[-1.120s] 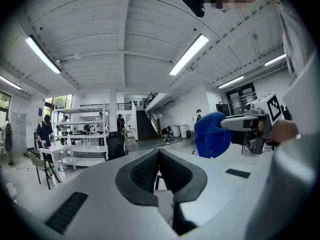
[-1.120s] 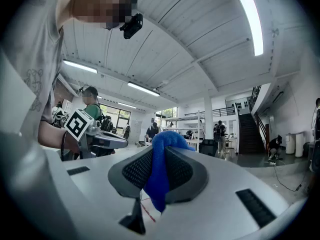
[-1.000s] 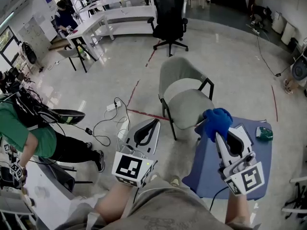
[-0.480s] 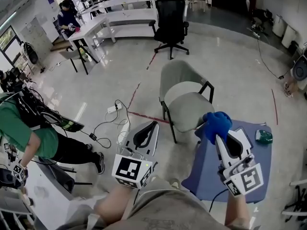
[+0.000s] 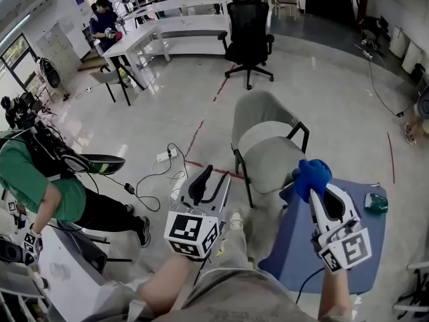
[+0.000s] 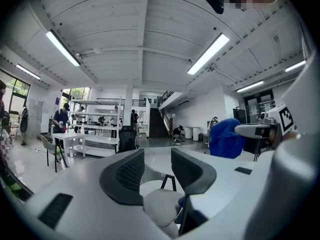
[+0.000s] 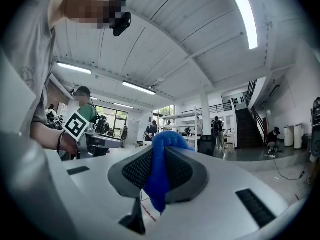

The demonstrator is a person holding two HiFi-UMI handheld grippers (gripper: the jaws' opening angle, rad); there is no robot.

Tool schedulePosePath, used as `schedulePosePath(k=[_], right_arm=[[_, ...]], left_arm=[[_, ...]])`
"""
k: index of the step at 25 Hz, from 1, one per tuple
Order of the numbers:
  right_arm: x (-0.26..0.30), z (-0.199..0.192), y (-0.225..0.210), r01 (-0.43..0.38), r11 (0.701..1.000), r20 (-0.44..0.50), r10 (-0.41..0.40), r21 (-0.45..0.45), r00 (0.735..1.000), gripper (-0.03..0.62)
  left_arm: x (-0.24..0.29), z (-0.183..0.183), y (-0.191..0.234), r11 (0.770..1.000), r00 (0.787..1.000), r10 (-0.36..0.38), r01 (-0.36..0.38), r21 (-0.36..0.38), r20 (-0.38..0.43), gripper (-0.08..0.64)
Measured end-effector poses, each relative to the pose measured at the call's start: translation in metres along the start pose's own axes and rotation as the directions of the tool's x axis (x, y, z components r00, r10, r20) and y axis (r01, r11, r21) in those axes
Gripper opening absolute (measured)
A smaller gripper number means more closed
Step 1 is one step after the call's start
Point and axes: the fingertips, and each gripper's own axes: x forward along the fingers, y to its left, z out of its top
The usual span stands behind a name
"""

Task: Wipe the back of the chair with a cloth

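A grey chair (image 5: 258, 109) with black legs stands on the floor ahead of me, its back towards the far side. My right gripper (image 5: 312, 188) is shut on a blue cloth (image 5: 313, 173) that bunches out past its tips, just right of the chair seat (image 5: 271, 159). In the right gripper view the cloth (image 7: 161, 159) hangs pinched between the pads. My left gripper (image 5: 205, 174) is open, left of the chair and apart from it. Its jaws have just been opening, with nothing between them. The chair seat (image 6: 160, 206) shows through the gap of the left gripper (image 6: 152, 171).
A black office chair (image 5: 249, 25) and white tables (image 5: 167, 29) stand farther back. Cables and a power strip (image 5: 164, 158) lie on the floor to the left. A person in green (image 5: 30, 180) crouches at far left. A blue mat (image 5: 355, 247) carrying a green object (image 5: 374, 203) lies under my right gripper.
Both grippers have shifted a little forward and down towards the chair, and the view has moved with them. The blue cloth stays pinched in the right gripper.
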Motion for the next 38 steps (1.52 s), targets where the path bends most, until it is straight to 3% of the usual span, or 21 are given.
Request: schedulePosePath(k=[10,20,26,35,38], right_arm=[[0.091,-0.030,-0.059,0.020,0.999,-0.044,-0.021,-0.034,0.999,0.075],[0.235,-0.085,-0.126,0.013,1.000,-0.137,-0.016,-0.023,0.990,0.075],[0.317,-0.133,-0.157,0.001,1.000,-0.191,-0.001,-0.002,0.982,0.075],[0.426,-0.194,-0.182,-0.073,0.997,-0.241,0.062,-0.037,0.969,0.075],[0.450,-0.216,-0.190,-0.078,0.997,-0.266,0.070,-0.020,0.961,0.075]], left_arm=[[0.093,-0.032,0.046,0.999,0.997,0.002,-0.005,-0.040,-0.077,0.181],[0.218,-0.068,0.121,0.999,0.984,0.003,-0.010,-0.036,-0.180,0.196],[0.284,-0.111,0.152,0.998,0.962,-0.055,0.055,-0.009,-0.267,0.204],[0.352,-0.165,0.193,0.999,0.939,-0.047,0.043,-0.020,-0.341,0.209],[0.370,-0.178,0.197,0.999,0.926,-0.034,0.042,0.013,-0.376,0.219]])
